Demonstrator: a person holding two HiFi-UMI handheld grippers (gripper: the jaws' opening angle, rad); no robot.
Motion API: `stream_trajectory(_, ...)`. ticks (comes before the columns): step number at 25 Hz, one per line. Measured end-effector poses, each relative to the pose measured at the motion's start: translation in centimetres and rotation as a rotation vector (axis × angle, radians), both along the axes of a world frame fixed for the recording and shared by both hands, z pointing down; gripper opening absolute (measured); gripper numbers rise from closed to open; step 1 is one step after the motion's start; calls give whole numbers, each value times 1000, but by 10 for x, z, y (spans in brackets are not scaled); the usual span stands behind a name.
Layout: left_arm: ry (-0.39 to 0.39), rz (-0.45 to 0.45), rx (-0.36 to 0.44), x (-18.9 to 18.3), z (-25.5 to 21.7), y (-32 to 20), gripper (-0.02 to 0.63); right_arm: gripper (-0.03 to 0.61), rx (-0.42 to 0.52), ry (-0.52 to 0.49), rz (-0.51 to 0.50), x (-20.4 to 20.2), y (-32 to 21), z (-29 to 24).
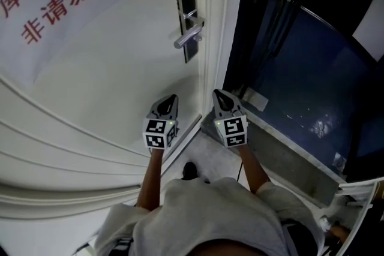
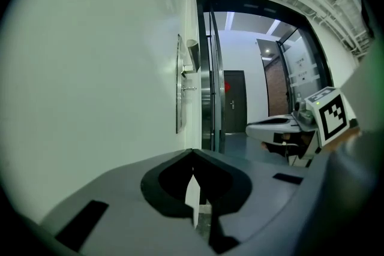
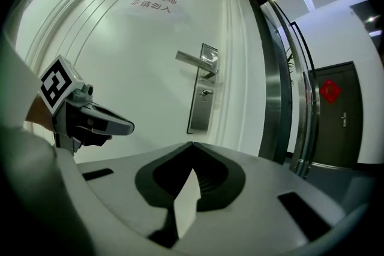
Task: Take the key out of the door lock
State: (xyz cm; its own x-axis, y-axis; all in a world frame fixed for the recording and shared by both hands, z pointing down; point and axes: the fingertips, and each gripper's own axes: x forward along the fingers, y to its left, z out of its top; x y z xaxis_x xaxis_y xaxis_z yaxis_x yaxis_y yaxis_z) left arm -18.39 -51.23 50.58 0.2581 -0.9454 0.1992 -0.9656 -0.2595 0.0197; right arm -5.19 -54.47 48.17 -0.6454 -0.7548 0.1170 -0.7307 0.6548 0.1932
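Note:
The steel lock plate with its lever handle sits on the white door. In the right gripper view a small key sticks out of the plate below the handle. The left gripper view shows the plate edge-on. Both grippers hang below the lock, well short of it. My left gripper is shut and holds nothing, close to the door face. My right gripper is also shut and empty, in front of the door's edge. Each gripper shows in the other's view.
A paper sign with red characters hangs on the door at upper left. The door frame runs beside the lock, with dark glass panels to the right. A far dark door carries a red ornament. A shoe stands below.

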Motion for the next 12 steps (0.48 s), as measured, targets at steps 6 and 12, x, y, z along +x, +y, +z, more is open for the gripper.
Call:
stream_trajectory(6, -3, 1, -6, -5, 1, 3, 18, 23, -2, -13, -25, -21, -3, -1)
stream_trajectory(12, -1, -2, -5, -10, 2, 4, 18, 23, 31, 18, -45, -32, -8, -7)
